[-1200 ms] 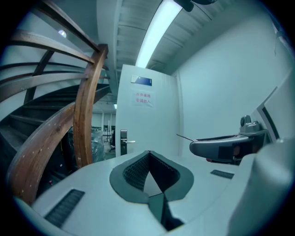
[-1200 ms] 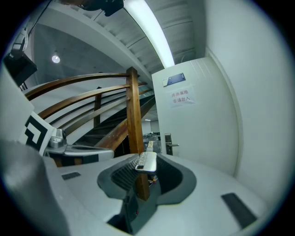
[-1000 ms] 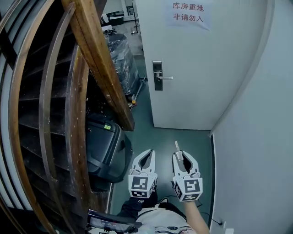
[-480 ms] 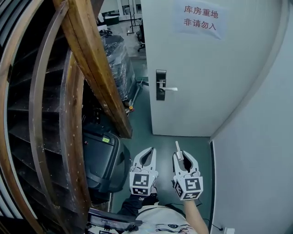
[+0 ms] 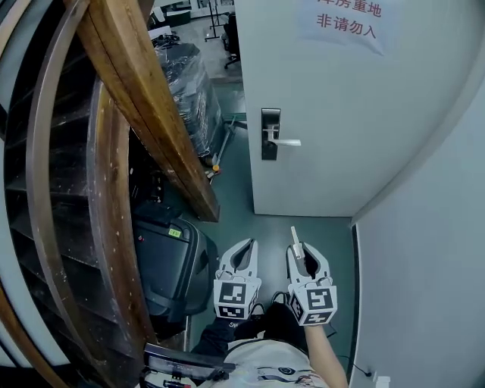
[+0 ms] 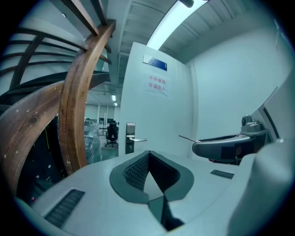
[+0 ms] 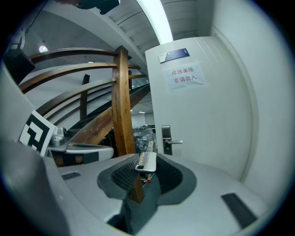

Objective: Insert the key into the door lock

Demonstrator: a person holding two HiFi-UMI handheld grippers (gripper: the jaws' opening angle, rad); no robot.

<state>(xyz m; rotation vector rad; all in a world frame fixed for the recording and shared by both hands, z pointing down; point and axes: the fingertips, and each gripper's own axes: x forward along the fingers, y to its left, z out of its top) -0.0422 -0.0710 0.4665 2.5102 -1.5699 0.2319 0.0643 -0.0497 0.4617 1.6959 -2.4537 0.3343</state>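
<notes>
The white door [image 5: 333, 114] stands ahead with its steel lock plate [image 5: 270, 134] and lever handle [image 5: 286, 142] on its left edge. The lock plate [image 7: 166, 139] also shows in the right gripper view and, as the lock plate [image 6: 130, 138], in the left gripper view. My right gripper [image 5: 303, 251] is low in the head view, well short of the door. It is shut on a silver key [image 7: 146, 161] whose blade [image 5: 295, 239] sticks out forward. My left gripper [image 5: 244, 251] rides beside it on the left. It is shut and holds nothing [image 6: 148, 153].
A curved wooden staircase stringer [image 5: 144, 98] and railings fill the left. A black hard case [image 5: 170, 265] sits under it on the green floor [image 5: 273, 227]. A plastic-wrapped stack [image 5: 189, 83] stands farther back. A white wall [image 5: 424, 250] closes the right. A paper notice [image 5: 348, 19] hangs on the door.
Both grippers have moved forward toward the door, still side by side. The lock plate sits lower and larger in the head view. The key stays held in the right gripper.
</notes>
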